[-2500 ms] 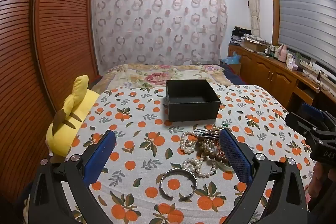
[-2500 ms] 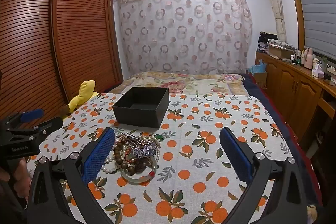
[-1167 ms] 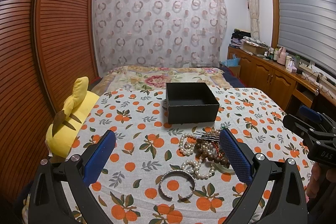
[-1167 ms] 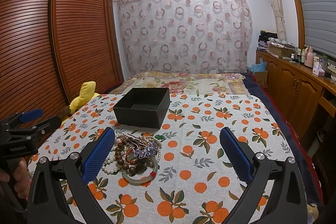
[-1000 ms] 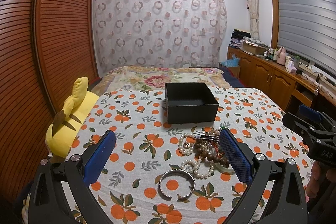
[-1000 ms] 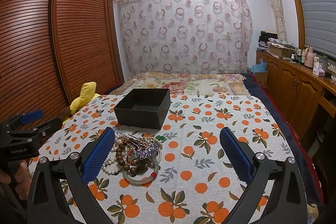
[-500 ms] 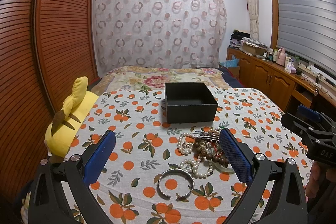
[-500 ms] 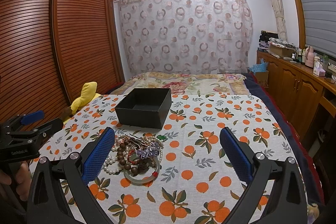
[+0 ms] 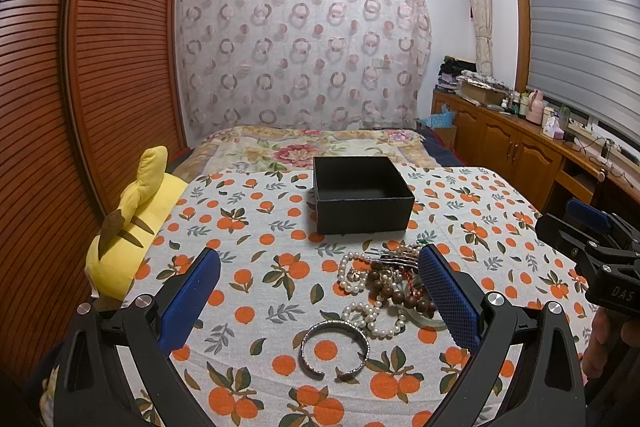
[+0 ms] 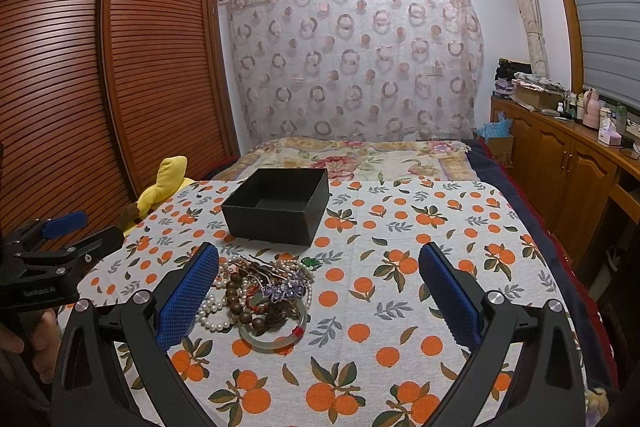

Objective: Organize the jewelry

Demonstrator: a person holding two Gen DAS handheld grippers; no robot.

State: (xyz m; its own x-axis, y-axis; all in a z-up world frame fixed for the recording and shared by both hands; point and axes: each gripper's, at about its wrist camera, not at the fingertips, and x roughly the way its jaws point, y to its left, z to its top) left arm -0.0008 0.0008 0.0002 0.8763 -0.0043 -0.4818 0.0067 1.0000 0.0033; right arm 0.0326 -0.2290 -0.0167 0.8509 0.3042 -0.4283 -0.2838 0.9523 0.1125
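A heap of jewelry [image 9: 384, 281] lies on an orange-print cloth: pearl strands, brown bead bracelets, a hair comb and a pale jade bangle [image 10: 274, 339]. A silver cuff bracelet [image 9: 335, 347] lies apart, nearer me. An open black box [image 9: 362, 199] stands behind the heap, empty as far as I see. My left gripper [image 9: 320, 301] is open above the cloth, with the cuff between its fingers. My right gripper [image 10: 320, 301] is open, the heap by its left finger [image 10: 188, 301].
A yellow plush toy [image 9: 128, 231] lies at the cloth's left edge. A wooden slatted wardrobe [image 9: 80, 87] stands on the left. A wooden cabinet [image 10: 568, 171] with clutter runs along the right. A floral bedspread [image 9: 312, 147] lies behind the box.
Both views have drifted slightly back and up from the cloth. Both grippers stay open. The jewelry and box have not moved.
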